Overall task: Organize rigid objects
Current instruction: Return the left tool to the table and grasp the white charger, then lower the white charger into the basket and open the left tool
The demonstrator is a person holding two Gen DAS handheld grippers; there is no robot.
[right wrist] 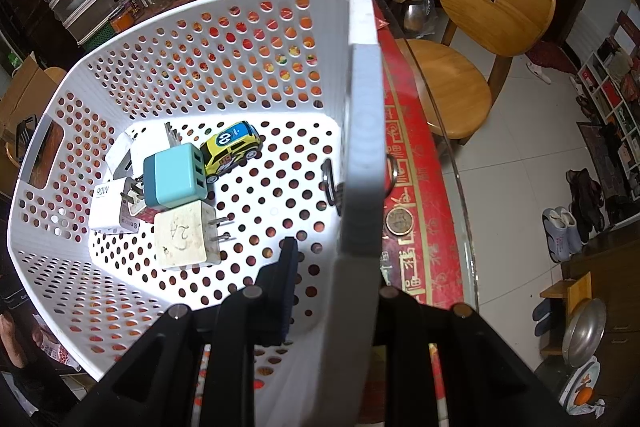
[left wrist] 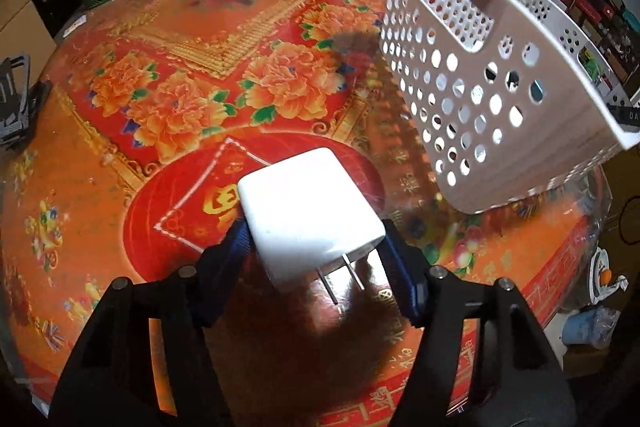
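The left gripper (left wrist: 316, 247) is clamped on a white charger (left wrist: 310, 213), pads against its two sides, prongs pointing back toward the camera, held above the red-and-orange tabletop (left wrist: 168, 99). Up and to its right the white basket (left wrist: 480, 75) hangs tilted, clear of the tabletop and apart from the charger.

The right gripper (right wrist: 340, 267) is closed on the basket's rim (right wrist: 362, 155) — one finger inside the wall, the other outside it. Inside the basket, on its perforated floor, lie a toy car (right wrist: 230, 149), a teal charger (right wrist: 176, 177), a cream charger marked 2A (right wrist: 186, 235), a white one marked 90W (right wrist: 106, 207) and another white charger (right wrist: 138, 147), bunched toward the left wall. Outside the rim, on the tabletop, a coin (right wrist: 398, 221) lies near a key ring (right wrist: 391, 167). A wooden chair (right wrist: 472, 39) stands beyond.
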